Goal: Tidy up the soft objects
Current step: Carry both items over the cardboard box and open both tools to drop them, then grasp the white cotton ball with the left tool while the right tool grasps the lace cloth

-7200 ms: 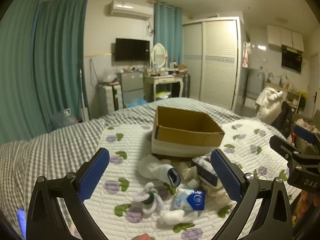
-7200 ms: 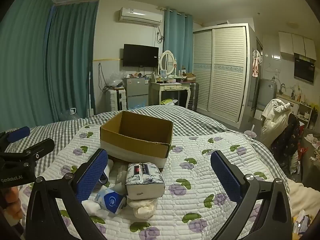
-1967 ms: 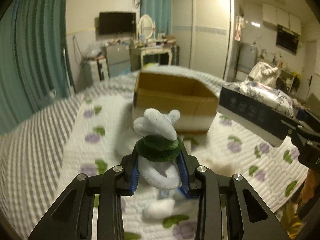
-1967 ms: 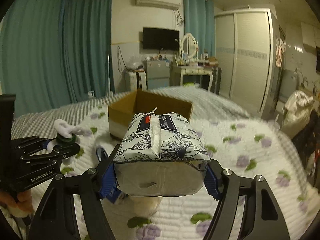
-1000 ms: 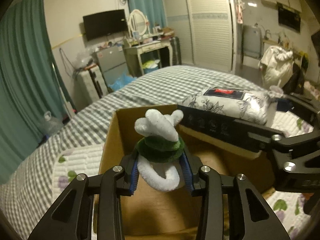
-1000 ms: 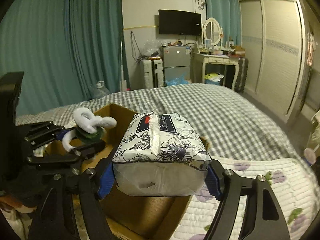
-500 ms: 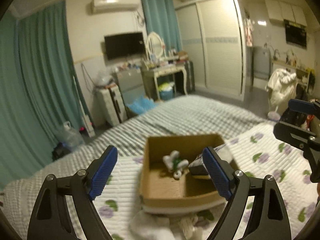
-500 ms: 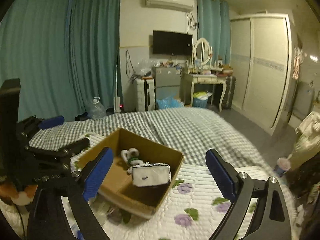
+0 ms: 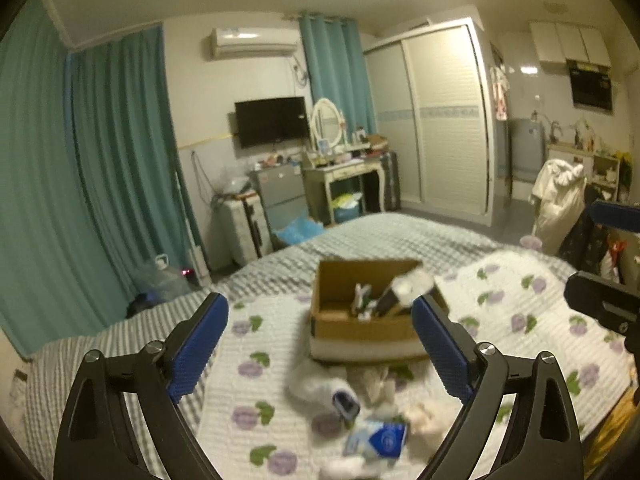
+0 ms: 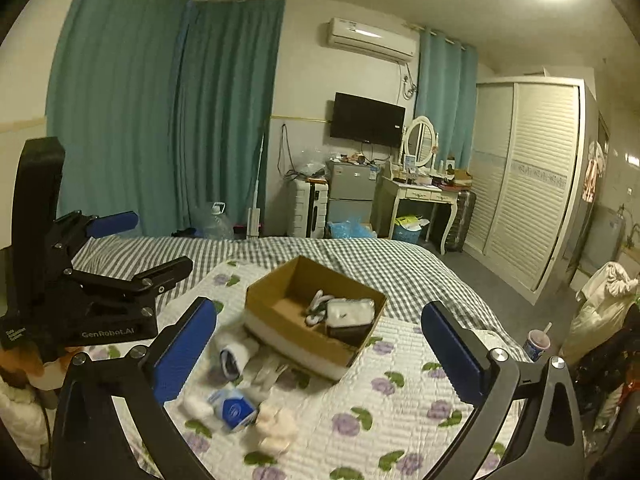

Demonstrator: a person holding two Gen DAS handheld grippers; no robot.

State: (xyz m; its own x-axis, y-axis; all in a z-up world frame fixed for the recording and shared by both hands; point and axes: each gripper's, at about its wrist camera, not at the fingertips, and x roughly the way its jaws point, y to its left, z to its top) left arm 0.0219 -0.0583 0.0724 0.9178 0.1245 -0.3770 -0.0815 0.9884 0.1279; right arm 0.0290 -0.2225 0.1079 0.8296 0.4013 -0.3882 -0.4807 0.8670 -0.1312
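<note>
A cardboard box (image 9: 362,322) (image 10: 280,322) stands on the quilted bed. Inside it lie the floral tissue pack (image 9: 404,292) (image 10: 350,312) and the white and green fuzzy toy (image 9: 360,300) (image 10: 316,306). In front of the box lie a rolled white sock (image 9: 320,390) (image 10: 232,354), a small blue tissue packet (image 9: 380,438) (image 10: 234,410) and pale fluffy pieces (image 9: 428,416) (image 10: 276,426). My left gripper (image 9: 320,348) is open and empty above the pile. My right gripper (image 10: 320,354) is open and empty, held back from the box.
The flowered quilt (image 9: 516,304) (image 10: 400,408) covers a grey checked bed (image 10: 200,248). The left gripper's body (image 10: 80,300) shows at the left of the right wrist view. Teal curtains, a dresser and a wardrobe stand beyond the bed.
Both grippers have let the toy and the tissue pack go into the box, and have drawn back and up from it. Both now stand wide open.
</note>
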